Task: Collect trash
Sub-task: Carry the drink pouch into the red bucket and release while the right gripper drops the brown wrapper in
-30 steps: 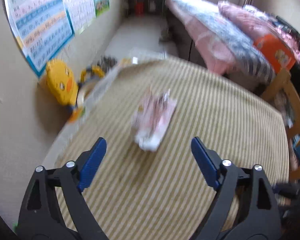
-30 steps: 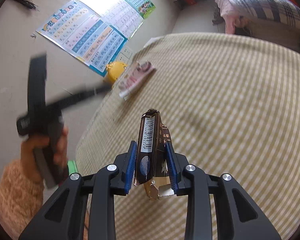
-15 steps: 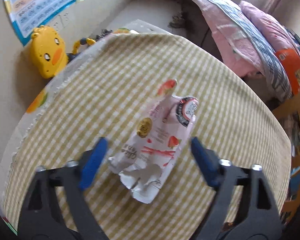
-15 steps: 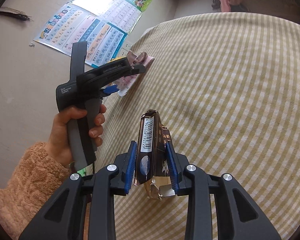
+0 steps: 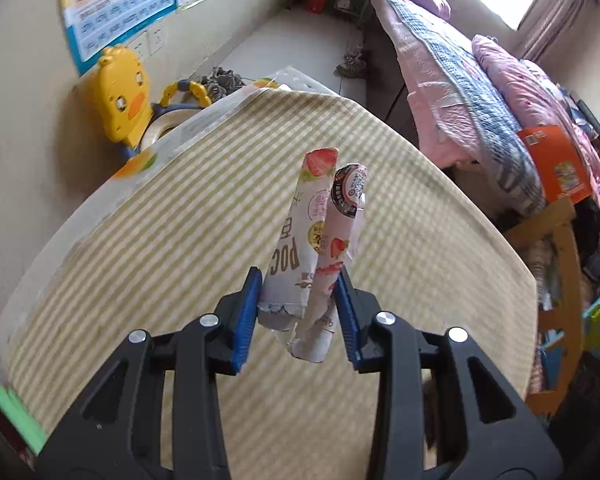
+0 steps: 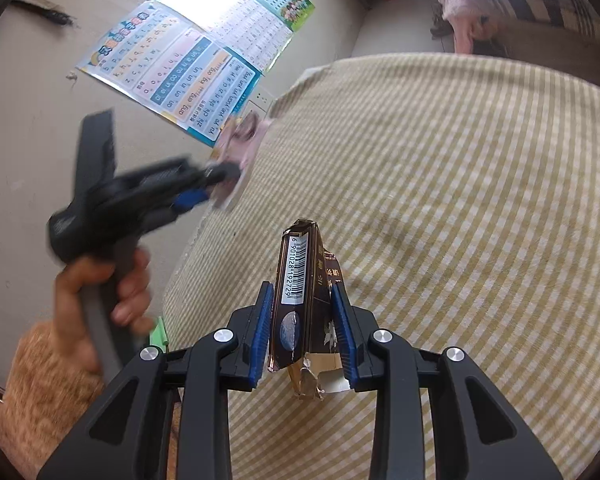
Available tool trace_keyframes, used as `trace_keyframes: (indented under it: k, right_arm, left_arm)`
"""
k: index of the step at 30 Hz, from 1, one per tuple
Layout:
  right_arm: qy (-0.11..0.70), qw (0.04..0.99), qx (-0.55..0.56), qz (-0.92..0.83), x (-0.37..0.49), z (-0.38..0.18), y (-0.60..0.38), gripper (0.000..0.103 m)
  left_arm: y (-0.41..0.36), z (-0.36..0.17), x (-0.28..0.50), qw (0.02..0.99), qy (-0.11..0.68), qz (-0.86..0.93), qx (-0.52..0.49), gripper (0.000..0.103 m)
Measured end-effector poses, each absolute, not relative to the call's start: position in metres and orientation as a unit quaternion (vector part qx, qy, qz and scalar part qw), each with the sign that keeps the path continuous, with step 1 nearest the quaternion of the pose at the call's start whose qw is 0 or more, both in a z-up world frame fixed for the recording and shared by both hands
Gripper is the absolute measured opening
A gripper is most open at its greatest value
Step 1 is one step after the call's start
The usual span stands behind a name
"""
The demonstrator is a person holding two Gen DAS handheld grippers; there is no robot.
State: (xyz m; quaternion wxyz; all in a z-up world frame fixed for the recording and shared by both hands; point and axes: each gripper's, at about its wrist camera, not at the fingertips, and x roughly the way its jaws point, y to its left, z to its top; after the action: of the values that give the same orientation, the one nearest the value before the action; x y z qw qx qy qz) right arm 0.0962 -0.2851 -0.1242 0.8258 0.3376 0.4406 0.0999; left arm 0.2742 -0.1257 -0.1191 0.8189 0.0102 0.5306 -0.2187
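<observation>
A crumpled pink strawberry snack wrapper (image 5: pixel 320 208) stands folded between the blue pads of my left gripper (image 5: pixel 298 280). The jaws are closing and press on its lower end, just above the yellow-striped tablecloth (image 5: pixel 180 240). In the right wrist view, blurred, the left gripper (image 6: pixel 216 176) holds the same wrapper (image 6: pixel 240 140) at the table's left edge, a hand in an orange sleeve on its handle. My right gripper (image 6: pixel 301 292) is shut on a dark brown carton with a barcode (image 6: pixel 296 264), held over the cloth (image 6: pixel 460 200).
A yellow duck toy (image 5: pixel 122 92) sits by the wall past the table's far left edge, under wall posters (image 5: pixel 120 0). A bed with pink bedding (image 5: pixel 460 80) and an orange box (image 5: pixel 552 160) lie to the right, with a wooden chair (image 5: pixel 556 280) beside the table.
The left gripper came in around the flat wrapper and its jaws closed on it, folding it upright. The right gripper with its carton has stayed in place.
</observation>
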Motion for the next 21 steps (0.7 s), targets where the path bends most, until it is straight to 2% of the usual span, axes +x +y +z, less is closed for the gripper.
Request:
trace_keyframes:
  k: [13,21]
  right_arm:
    - [0.431,0.849,0.287,0.103,0.045,-0.079,-0.234,0.030]
    - [0.418,0.865,0.257,0.109,0.028,-0.057,-0.200,0.030]
  left_arm:
    - [-0.063,-0.064,0.129,0.843,0.495,-0.212,0.000,0.036]
    - [-0.030,-0.042,0.077,0.867,0.461,-0.188,-0.005,0.036]
